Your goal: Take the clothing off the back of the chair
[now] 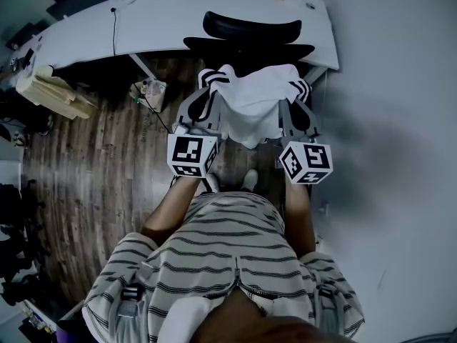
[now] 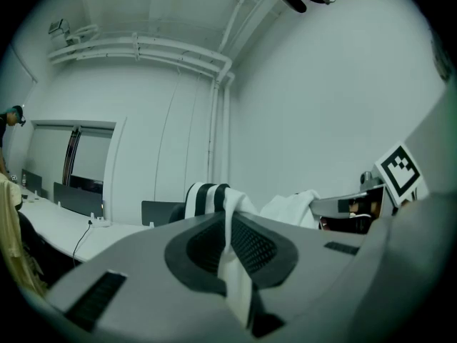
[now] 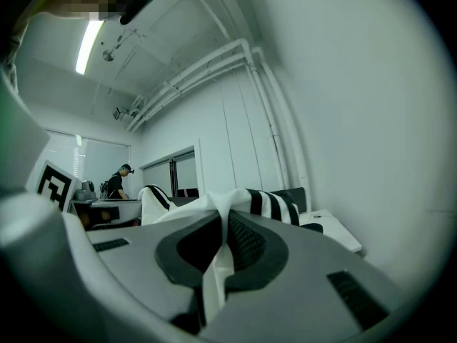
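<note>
From above, in the head view, the garment (image 1: 251, 106) is seen stretched between the two grippers, just in front of the chair (image 1: 251, 27). Whether its upper edge touches the chair back cannot be decided from this angle; perhaps it does. A white curved desk (image 1: 178, 16) is shown behind the chair, with a thin black cable (image 1: 114, 31) laid over it. The floor (image 1: 93, 170) is made of dark wooden planks. The lower part of this view is filled by the wearer's striped shirt (image 1: 228, 256).

The grip itself is shown only by the gripper views. The left gripper (image 2: 230, 224) is closed, and a fold of white cloth is pinched between its dark pads (image 2: 260, 245), which have a fine grid texture. The right gripper (image 3: 225, 224) is closed in the same way on another fold of the garment. Black and white striped bands of the cloth are seen beyond each pair of jaws. White pipes (image 3: 214, 66) under the ceiling and a far person (image 3: 118, 183) are also shown there, not in the head view.

On the cubes (image 1: 191, 156), square black-and-white marker patterns are printed. The garment looks soft and smooth. The gripper bodies are of matt grey plastic, and the chair is black.
</note>
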